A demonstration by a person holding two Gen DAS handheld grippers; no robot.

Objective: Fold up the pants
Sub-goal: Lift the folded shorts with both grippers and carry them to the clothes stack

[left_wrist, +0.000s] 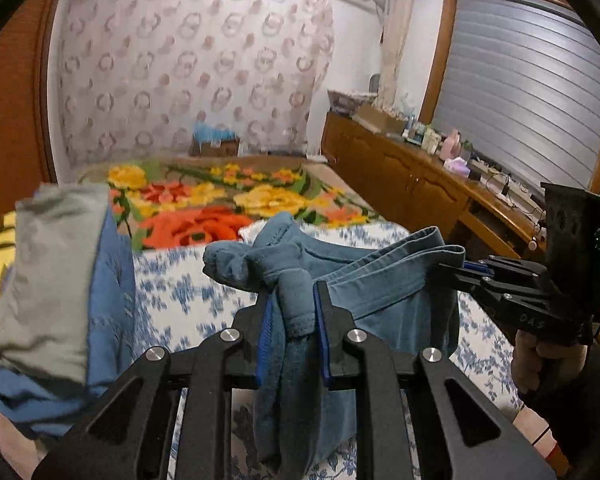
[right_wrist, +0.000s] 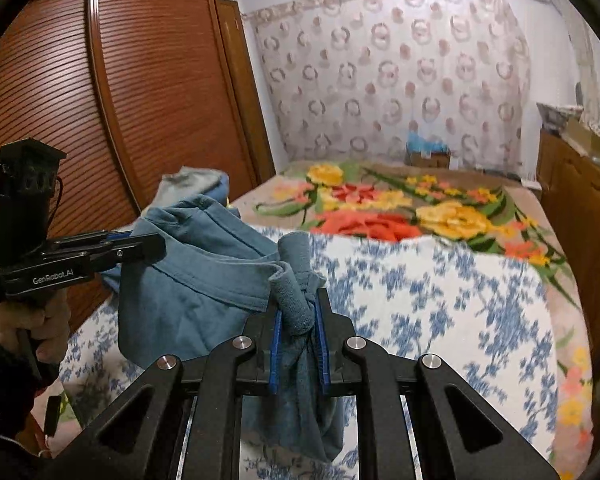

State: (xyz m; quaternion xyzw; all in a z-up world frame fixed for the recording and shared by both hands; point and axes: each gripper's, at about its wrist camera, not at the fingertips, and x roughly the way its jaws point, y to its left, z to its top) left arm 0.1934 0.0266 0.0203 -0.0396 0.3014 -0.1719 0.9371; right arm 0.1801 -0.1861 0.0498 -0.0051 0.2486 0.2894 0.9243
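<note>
While both hands held the pants point(left_wrist: 380, 276) off the bed point(right_wrist: 440, 300), the garment hung between the two tools above the near end of the blue-flowered sheet point(left_wrist: 188, 300), waistband stretched across, legs drooping below out of view. Bright flowered blanket point(right_wrist: 400, 208) covered the far end of the bed; a stack of folded clothes point(left_wrist: 56, 292) sat by the left edge. Left gripper point(left_wrist: 294, 312) was pinched on a bunched corner of the waistband, blue pads pressed into cloth. Right gripper point(right_wrist: 298, 316) was likewise clamped on the other bunched corner.

Step in hand, as I judged it: lift and spread before laying flat. To do it well, keep both pinches tight, since bunched fabric could slip; keep the hands level and pull apart until the waistband goes taut; let the legs hang free and untwist; then lower onto the clear sheet area, away from the stack.
</note>
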